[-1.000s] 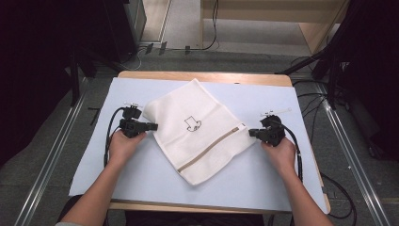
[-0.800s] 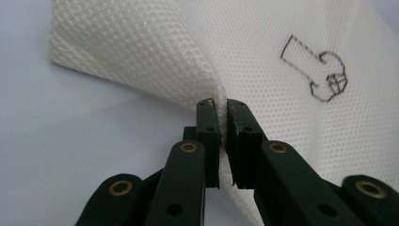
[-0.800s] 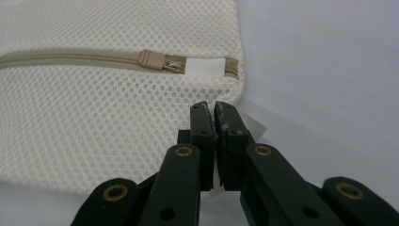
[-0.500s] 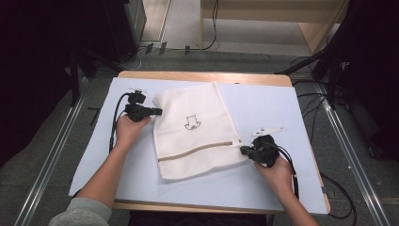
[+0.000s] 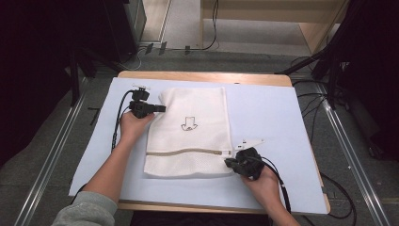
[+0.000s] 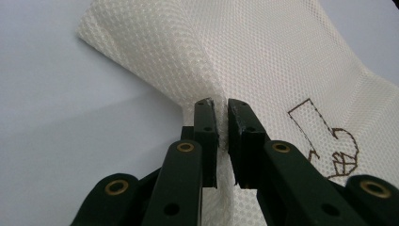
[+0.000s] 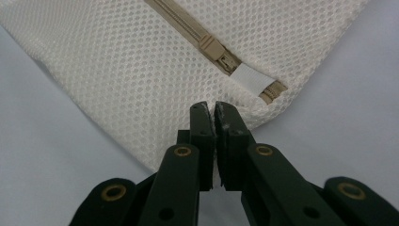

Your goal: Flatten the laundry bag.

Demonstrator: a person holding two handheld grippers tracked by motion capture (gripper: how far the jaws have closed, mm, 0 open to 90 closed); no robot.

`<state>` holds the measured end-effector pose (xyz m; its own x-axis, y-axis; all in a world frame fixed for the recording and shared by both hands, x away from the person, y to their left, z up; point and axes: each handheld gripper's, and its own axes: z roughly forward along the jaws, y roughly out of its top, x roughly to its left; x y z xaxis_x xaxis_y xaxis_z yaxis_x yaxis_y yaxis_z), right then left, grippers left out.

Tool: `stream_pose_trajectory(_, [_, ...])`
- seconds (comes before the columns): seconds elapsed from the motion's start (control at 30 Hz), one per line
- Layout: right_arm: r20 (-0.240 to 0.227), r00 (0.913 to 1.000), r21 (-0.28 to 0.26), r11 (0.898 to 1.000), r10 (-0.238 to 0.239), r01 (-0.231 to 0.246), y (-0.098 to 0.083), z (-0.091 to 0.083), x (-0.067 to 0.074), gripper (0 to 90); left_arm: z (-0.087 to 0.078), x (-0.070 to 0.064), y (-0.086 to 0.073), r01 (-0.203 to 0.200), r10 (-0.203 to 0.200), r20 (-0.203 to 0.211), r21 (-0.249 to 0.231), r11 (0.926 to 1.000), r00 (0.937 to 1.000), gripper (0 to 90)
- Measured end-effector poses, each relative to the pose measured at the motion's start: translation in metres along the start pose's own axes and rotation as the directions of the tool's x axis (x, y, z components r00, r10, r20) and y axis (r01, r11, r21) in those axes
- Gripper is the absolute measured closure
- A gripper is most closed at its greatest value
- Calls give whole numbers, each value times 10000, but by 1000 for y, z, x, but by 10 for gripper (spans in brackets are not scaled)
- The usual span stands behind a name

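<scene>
1. Lay flat on the pale blue mat (image 5: 282,113): a white mesh laundry bag (image 5: 188,136), zipper (image 5: 188,152) running across near the person's side, small arrow mark (image 5: 189,123) at mid-cloth.
2. Pinched the bag's far left edge: left gripper (image 5: 157,108), jaws nearly closed on a raised fold of mesh (image 6: 222,136), having just been opening slightly.
3. Clamped the bag's near right edge: right gripper (image 5: 229,163), jaws almost touching with mesh between them (image 7: 215,136), just below the zipper pull (image 7: 214,49) and its white tab (image 7: 249,77).
4. Rested on a wooden table (image 5: 202,76), mat beneath all.
</scene>
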<state>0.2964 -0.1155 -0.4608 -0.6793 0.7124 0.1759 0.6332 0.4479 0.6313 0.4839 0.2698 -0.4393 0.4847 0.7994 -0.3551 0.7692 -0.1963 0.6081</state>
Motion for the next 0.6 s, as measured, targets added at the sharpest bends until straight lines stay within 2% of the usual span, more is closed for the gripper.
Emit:
stream_pose_trajectory(0.13, [-47, 10000, 74, 10000, 3, -3, -2, 0, 0, 850, 2, 0, 1, -44, 44, -108, 19, 10000, 9999, 813])
stream_pose_trajectory(0.23, [-165, 9997, -223, 9996, -202, 198, -1, -5, -2, 753, 2, 0, 0, -210, 214, -308, 151, 9997, 9993, 718])
stream_pose_trajectory(0.33, [145, 9995, -488, 9984, -281, 288, 0, -13, -2, 732, 0, 0, 0, -320, 329, -581, 163, 9994, 9978, 600])
stream_pose_trajectory(0.43, [218, 9997, -692, 9975, -122, 137, 0, -20, -6, 730, -5, 0, 1, -303, 307, -737, 69, 9995, 9968, 534])
stream_pose_trajectory(0.6, [130, 9993, -1036, 9941, 343, -328, 1, -26, -14, 733, -22, 3, 1, -307, 303, -797, -43, 9995, 9964, 502])
